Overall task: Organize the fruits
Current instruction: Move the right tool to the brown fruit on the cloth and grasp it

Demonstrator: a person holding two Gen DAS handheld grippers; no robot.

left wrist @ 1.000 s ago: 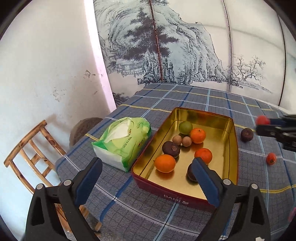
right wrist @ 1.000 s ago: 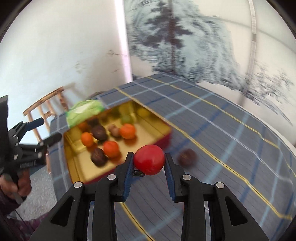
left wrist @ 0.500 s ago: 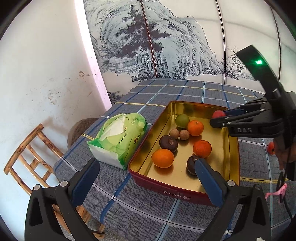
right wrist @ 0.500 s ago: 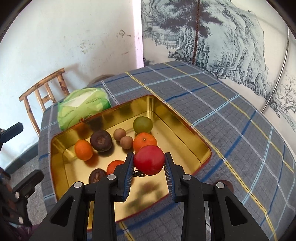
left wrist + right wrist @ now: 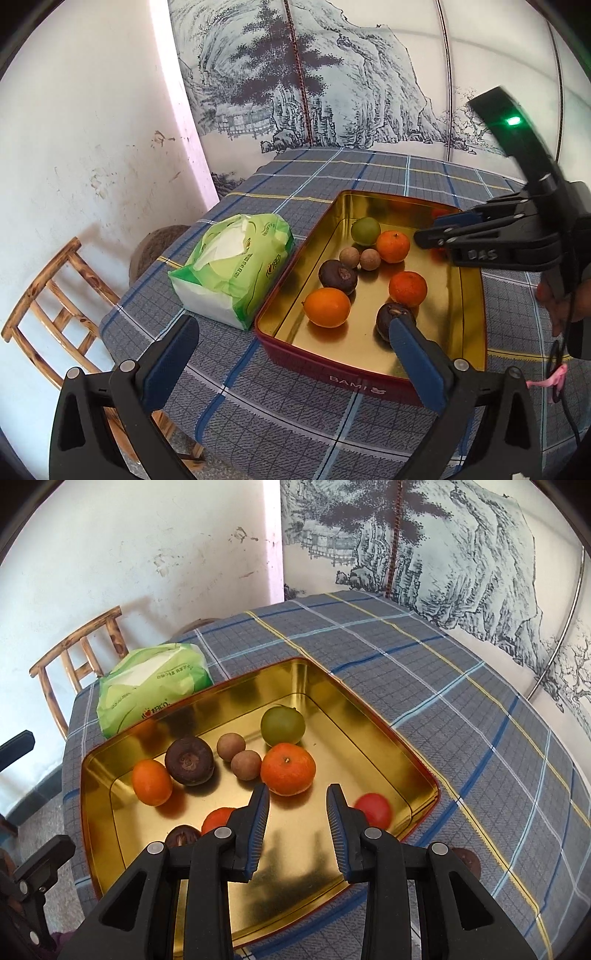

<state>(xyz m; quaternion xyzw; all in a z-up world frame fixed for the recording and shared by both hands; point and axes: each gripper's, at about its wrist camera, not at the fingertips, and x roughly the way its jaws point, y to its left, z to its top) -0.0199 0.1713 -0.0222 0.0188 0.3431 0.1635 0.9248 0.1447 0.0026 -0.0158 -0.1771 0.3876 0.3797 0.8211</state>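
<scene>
A: Your right gripper (image 5: 297, 790)?
B: Jaws spread, nothing between. Smooth red tomato (image 5: 375, 810) lies just right of your jaws, inside the shiny gold tin (image 5: 369, 716).
A: Your left gripper (image 5: 291, 325)?
B: Jaws wide apart, empty. Tin sits just beyond them, red outer wall reads "BAMI".
A: Other contents?
B: Dimpled oranges (image 5: 288, 768), two tan round fruits (image 5: 231, 745), one green fruit (image 5: 282, 725), dark wrinkled ones (image 5: 189, 760). Crinkly green tissue pack (image 5: 236, 269) sits left of the tin on your checked-cloth worktop (image 5: 443, 672).

Scuffed white wall (image 5: 92, 155), wooden chair (image 5: 55, 314)
</scene>
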